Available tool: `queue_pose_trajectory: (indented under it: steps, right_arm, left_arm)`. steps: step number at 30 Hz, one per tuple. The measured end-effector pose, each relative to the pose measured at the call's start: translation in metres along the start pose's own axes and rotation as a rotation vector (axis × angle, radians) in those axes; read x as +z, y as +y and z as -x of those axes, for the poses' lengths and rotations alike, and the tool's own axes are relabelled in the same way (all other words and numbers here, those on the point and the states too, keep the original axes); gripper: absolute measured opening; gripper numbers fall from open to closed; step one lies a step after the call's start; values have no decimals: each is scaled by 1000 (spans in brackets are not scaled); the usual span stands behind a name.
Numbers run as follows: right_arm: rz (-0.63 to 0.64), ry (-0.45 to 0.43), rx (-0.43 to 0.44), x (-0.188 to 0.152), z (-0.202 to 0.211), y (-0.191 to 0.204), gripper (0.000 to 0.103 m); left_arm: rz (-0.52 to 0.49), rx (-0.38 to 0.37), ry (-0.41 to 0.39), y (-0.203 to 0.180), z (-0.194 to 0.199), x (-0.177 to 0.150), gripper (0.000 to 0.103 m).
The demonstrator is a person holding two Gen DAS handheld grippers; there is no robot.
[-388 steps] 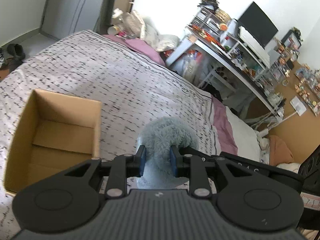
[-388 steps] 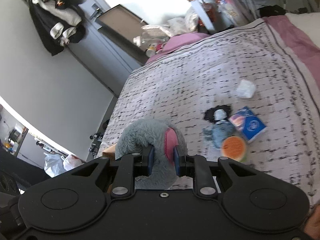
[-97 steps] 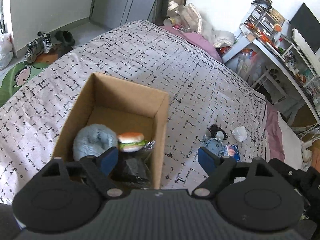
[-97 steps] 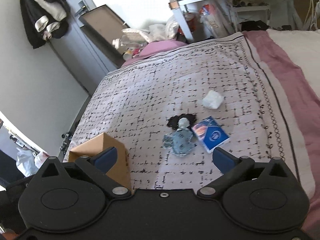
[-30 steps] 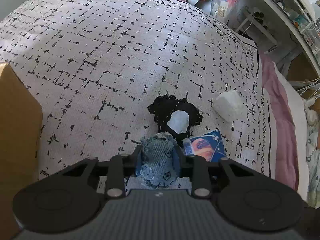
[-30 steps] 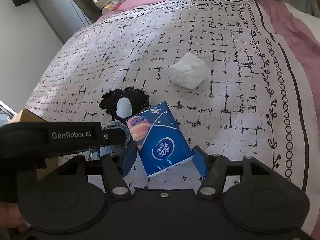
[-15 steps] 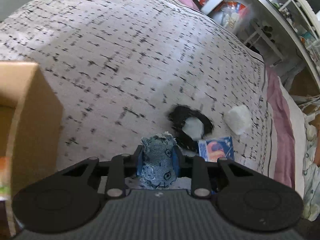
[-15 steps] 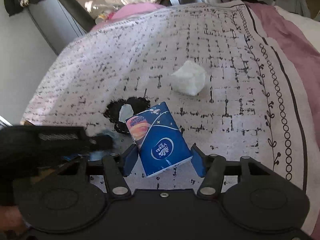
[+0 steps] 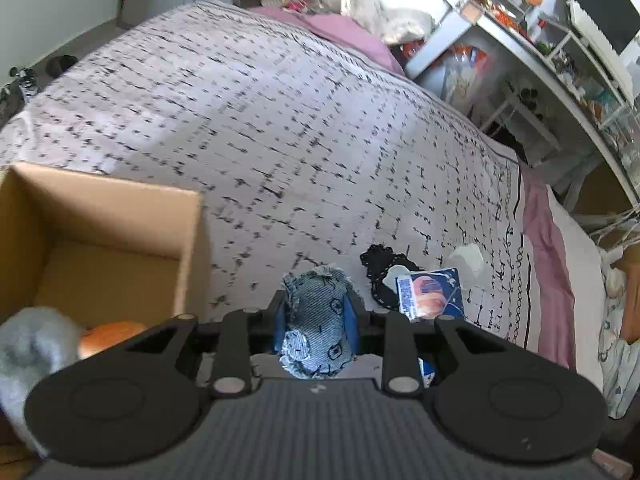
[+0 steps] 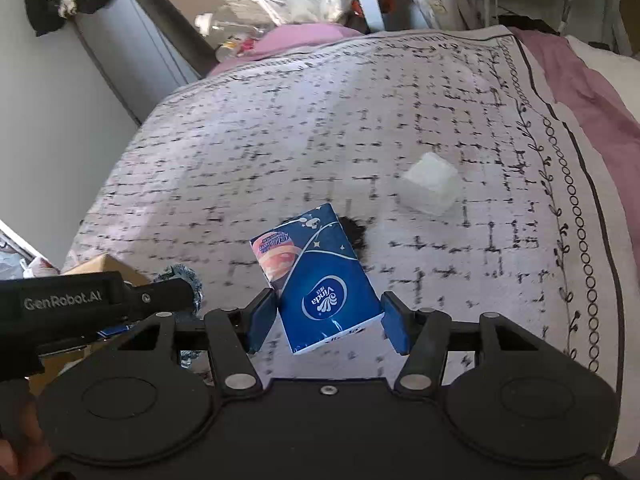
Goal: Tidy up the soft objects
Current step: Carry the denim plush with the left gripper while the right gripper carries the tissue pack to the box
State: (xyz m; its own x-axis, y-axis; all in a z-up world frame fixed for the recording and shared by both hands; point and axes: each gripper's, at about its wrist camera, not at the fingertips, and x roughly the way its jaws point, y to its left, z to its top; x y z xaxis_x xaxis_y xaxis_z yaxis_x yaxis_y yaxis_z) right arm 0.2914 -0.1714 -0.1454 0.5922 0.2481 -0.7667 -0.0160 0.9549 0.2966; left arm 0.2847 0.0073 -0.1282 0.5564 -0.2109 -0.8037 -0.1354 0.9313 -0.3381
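Note:
My left gripper (image 9: 316,320) is shut on a blue denim piece (image 9: 316,320) and holds it above the bed, just right of the open cardboard box (image 9: 192,248). The box holds a grey plush (image 9: 24,348) and an orange-topped toy (image 9: 108,332). My right gripper (image 10: 326,316) is shut on a blue tissue pack (image 10: 320,280) and lifts it off the bed; the pack also shows in the left wrist view (image 9: 430,294). A black lace item (image 9: 380,268) and a white wad (image 10: 430,188) lie on the bedspread.
The bed has a white black-patterned spread (image 10: 280,140) with pink sheet at the right edge (image 10: 592,84). A cluttered white desk (image 9: 540,40) stands beyond the bed. The left gripper's body (image 10: 80,304) crosses the right wrist view at lower left.
My left gripper has carried the denim piece left toward the box, whose inside is now in view. My right gripper has closed on the tissue pack and raised it off the bed.

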Motion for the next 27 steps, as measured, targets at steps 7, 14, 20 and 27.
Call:
queue_pose_trajectory:
  steps: [7,14,20,27]
  right_arm:
    - [29,-45,15,-5,31,19,55]
    - [29,-81,16,-12,54,34,55]
    - [38,-108,41,-11,66,57,56]
    - [74,-123,69,-9,70,85,56]
  left_arm:
    - [35,-9,-47,14,38,-10,28]
    - [44,-19,-95,28,70,-16,28]
    - [61,-12,-137,45,91,-13,28]
    - [94,12,-174,74,105,-3,28]
